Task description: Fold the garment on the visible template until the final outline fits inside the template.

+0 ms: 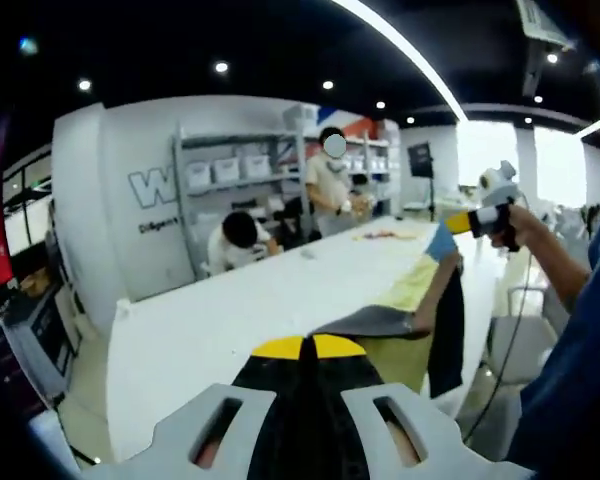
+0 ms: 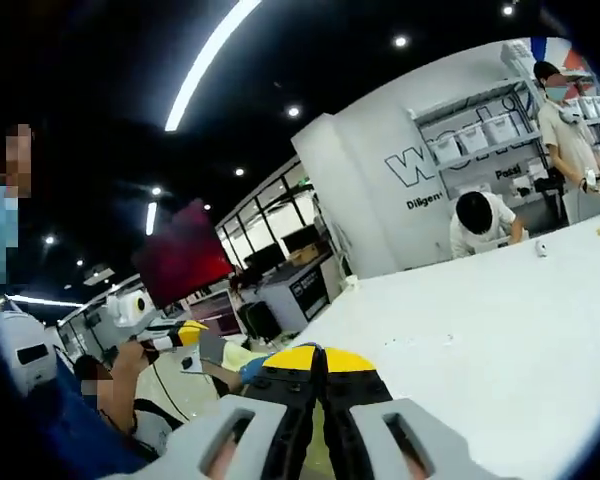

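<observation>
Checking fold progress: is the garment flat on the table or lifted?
Lifted: the garment hangs from the right gripper above the table.

The long white table bears a dark-and-yellow garment.

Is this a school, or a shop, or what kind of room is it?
Probably a workshop or lab in an office, not a school. There is a long white table with a garment on it, metal shelves holding white bins, and people working at the table's far side.
</observation>
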